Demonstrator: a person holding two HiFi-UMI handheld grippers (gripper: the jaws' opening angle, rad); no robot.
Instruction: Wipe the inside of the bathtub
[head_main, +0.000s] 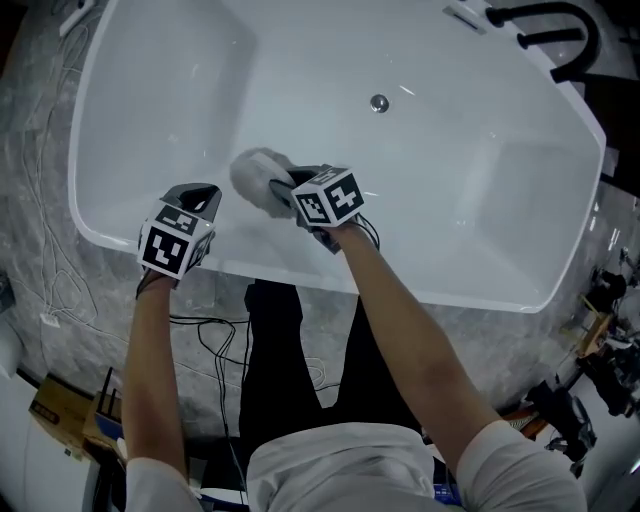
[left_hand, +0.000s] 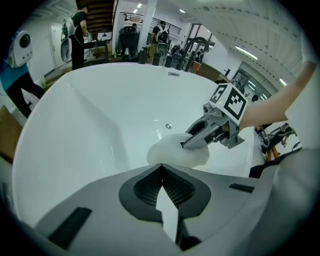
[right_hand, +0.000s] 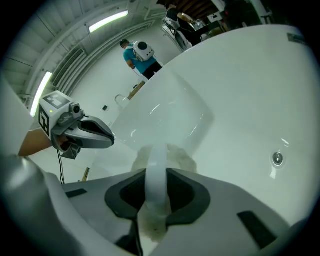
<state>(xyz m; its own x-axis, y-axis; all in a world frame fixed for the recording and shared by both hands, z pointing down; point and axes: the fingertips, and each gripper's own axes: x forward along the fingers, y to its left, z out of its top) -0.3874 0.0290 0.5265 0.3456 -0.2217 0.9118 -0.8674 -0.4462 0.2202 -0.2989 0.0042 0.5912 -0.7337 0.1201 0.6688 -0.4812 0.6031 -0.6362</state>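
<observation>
White pad (head_main: 252, 172) clamped in R gripper (head_main: 283, 190) inside bathtub (head_main: 150, 100); L gripper (head_main: 203, 196) closed.

Black faucet (head_main: 550, 37), floor cables (head_main: 205, 335) (loosely tangled), cardboard box (head_main: 55, 405).

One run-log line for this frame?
phase: wipe | right gripper: shut on pad, on bathtub near wall | left gripper: shut, empty

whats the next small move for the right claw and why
Probably slide the right claw forward, dragging its sponge down the bathtub wall toward the drain. The claw is shut on the sponge, which seems to sit on the near inner wall, with the floor lying ahead.
</observation>
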